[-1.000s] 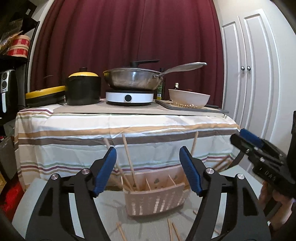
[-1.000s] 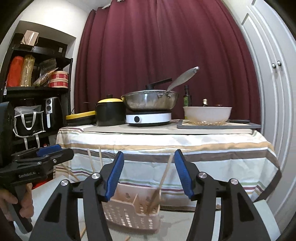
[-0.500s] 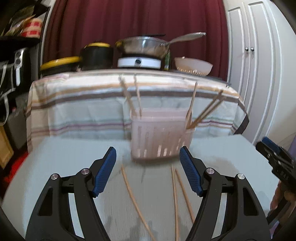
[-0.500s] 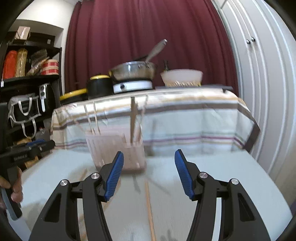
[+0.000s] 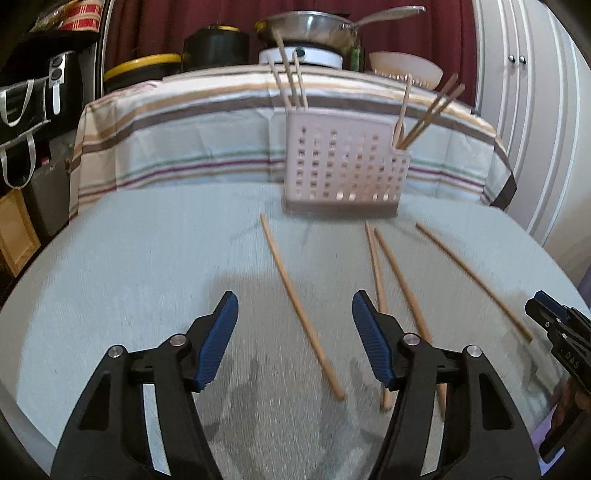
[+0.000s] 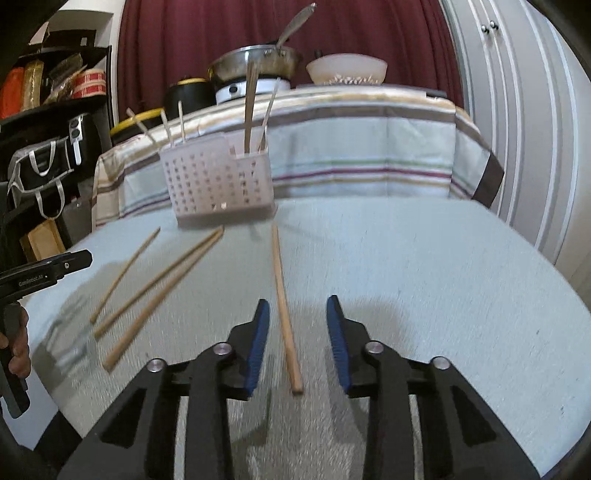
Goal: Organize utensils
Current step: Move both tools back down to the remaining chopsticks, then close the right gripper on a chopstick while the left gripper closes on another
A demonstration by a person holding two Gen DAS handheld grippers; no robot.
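Between my right gripper [image 6: 297, 332] jaws lies a chopstick [image 6: 282, 299], ungripped as they close; my left gripper [image 5: 291, 334] jaws, unclenched, narrow too. Closing off-centre could roll it across the bench [image 6: 424, 258].

Four loose chopsticks lie on the pale cloth in the middle of the left wrist view: one alone left of centre [image 5: 301, 308], a pair close together [image 5: 376, 295] [image 5: 402, 284], and one further right [image 5: 472, 282]. One perforated utensil basket [image 5: 343, 166] stands above them. Six chopsticks stand in it: three at its upper left corner [image 5: 291, 81] and three at its upper right [image 5: 424, 114]. Along the top of the frame sit one steel pan [image 5: 306, 27], one black pot with a yellow lid [image 5: 216, 42] and one white bowl [image 5: 404, 68].
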